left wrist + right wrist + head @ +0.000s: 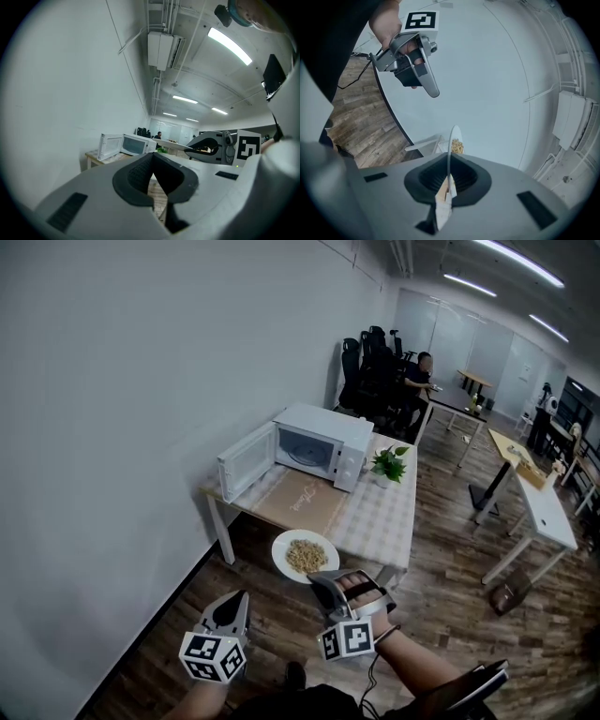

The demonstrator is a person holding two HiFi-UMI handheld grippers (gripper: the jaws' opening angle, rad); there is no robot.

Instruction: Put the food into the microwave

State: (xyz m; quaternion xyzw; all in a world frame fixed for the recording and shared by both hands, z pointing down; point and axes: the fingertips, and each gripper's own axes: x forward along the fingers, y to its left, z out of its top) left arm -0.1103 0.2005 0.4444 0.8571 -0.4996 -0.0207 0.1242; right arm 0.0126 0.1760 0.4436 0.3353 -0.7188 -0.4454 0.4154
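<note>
A white microwave (319, 442) stands on a table (380, 517) against the wall, its door (246, 460) swung open to the left. My right gripper (324, 581) is shut on the near rim of a white plate (305, 556) heaped with pale food, held in the air in front of the table's near end. In the right gripper view the plate (451, 145) runs edge-on out of the clamped right gripper (449, 163). My left gripper (233, 604) hangs lower left, shut and holding nothing. The left gripper view shows the left gripper (153, 164) aimed toward the microwave (127, 144).
A small potted plant (389, 463) sits beside the microwave on the checked tablecloth. The white wall (112, 427) closes off the left. Long desks (546, 507) stand to the right over wooden floor. A person (420, 379) sits at the far end among black chairs (361, 367).
</note>
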